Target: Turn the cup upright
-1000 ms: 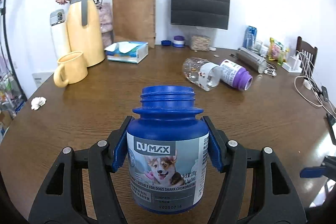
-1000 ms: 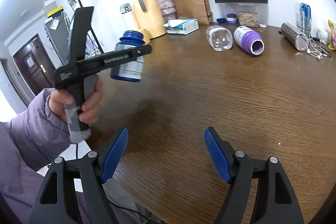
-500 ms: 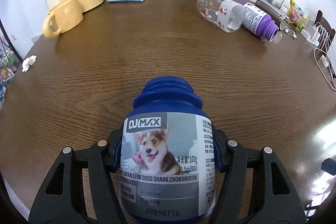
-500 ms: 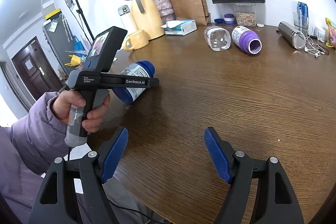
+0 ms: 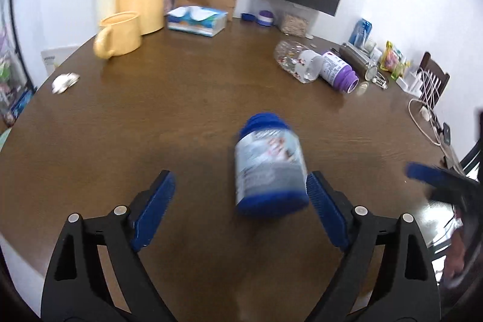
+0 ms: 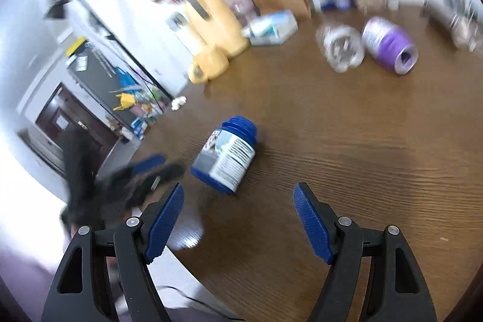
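The blue jar (image 5: pixel 269 168) with a pale label lies tipped on the table (image 5: pixel 181 116), neck toward 12 o'clock; left gripper (image 5: pixel 240 210) and right gripper (image 6: pixel 238 219) are both released.

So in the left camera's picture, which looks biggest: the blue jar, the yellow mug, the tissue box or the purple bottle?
As they appear in the left wrist view:
1. Blue jar, though it lies nearest the camera, which inflates it.
2. Tissue box and yellow mug look about alike; I would not rank them.
3. Purple bottle, smallest, and far off.

Bright, motion-blurred, fisheye-warped edges
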{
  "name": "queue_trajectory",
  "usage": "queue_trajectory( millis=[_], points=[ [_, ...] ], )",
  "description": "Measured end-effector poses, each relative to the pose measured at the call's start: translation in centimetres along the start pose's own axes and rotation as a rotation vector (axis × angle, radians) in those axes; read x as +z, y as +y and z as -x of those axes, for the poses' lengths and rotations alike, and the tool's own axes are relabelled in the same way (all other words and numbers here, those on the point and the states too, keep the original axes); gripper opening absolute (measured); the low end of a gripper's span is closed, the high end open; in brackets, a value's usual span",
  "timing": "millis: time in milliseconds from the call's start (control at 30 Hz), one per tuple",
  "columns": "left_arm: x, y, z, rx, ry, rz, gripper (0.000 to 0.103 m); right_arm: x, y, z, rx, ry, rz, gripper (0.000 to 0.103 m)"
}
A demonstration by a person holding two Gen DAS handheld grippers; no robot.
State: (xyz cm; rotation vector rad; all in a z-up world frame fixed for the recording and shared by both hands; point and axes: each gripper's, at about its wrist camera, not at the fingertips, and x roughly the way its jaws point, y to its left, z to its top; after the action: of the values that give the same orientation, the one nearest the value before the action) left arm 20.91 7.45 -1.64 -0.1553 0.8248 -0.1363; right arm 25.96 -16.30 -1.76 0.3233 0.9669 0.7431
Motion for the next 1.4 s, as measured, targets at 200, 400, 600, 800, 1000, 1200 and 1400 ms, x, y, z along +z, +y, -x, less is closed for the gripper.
queue_trajectory(
  millis=[200,400,600,800,1000,1200,1400],
  points=[
    [-2.0,3.0,2.5,0.049,-0.019,0.065,0.086,4.8,1.4,-9.7,-0.048,0.229,-0.029,0.080],
    [-3.6,5.5,3.2,0.074,-0.013,0.130,0.087,5.6,-0.3,-14.4,-0.032,0.321,-0.166,0.072],
    [-3.6,6.0,3.1,0.052,-0.018,0.129,0.086,5.0,-0.3,-14.0,-0.019,0.307,-0.162,0.071],
    [-3.3,5.3,2.4,0.032,-0.012,0.110,0.086,4.8,3.6,-9.0,-0.200,0.035,0.156,0.071],
    [-2.7,4.8,1.3,0.029,-0.003,0.102,0.086,-1.2,6.5,-5.9,-0.402,-0.273,0.489,0.071],
    [-2.5,4.0,0.7,0.025,0.006,0.082,0.086,-4.5,4.1,-6.5,-0.393,-0.210,0.373,0.068],
    [-2.4,3.9,0.5,0.025,0.013,0.076,0.086,-5.7,3.3,-6.8,-0.395,-0.144,0.354,0.068]
  ],
)
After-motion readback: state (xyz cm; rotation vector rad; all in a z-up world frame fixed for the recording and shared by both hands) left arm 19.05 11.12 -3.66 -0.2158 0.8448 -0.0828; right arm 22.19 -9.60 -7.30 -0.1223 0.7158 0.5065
